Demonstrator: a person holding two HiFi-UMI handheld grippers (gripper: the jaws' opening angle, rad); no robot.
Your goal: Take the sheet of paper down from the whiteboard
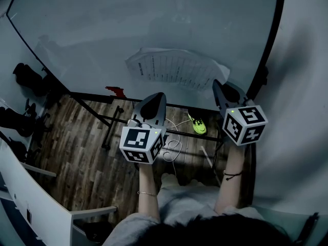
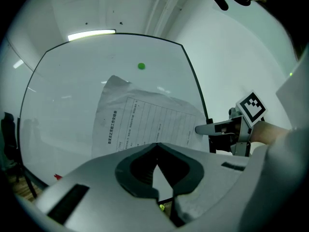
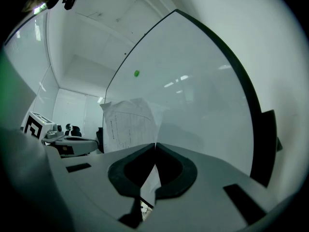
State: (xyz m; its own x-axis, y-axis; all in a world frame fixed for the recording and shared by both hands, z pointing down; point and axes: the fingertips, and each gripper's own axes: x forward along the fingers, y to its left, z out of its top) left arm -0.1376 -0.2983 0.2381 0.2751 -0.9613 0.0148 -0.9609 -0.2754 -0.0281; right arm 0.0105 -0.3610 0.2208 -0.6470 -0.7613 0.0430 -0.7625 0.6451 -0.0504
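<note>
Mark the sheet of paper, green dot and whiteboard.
sheet of paper (image 2: 145, 122), left gripper view, printed middle.
green dot (image 2: 141, 66), left gripper view, its centre.
whiteboard (image 2: 67, 105), left gripper view, bare surface left of the sheet.

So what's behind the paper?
The whiteboard is behind the sheet of paper. The green dot sits higher up on bare board, not on the sheet. Whatever is on the board right behind the sheet is covered, so I can't tell.

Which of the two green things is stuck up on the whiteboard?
The round green dot, high on the whiteboard above the sheet of paper. The other, a yellow-green object, lies down on the wooden floor.
</note>
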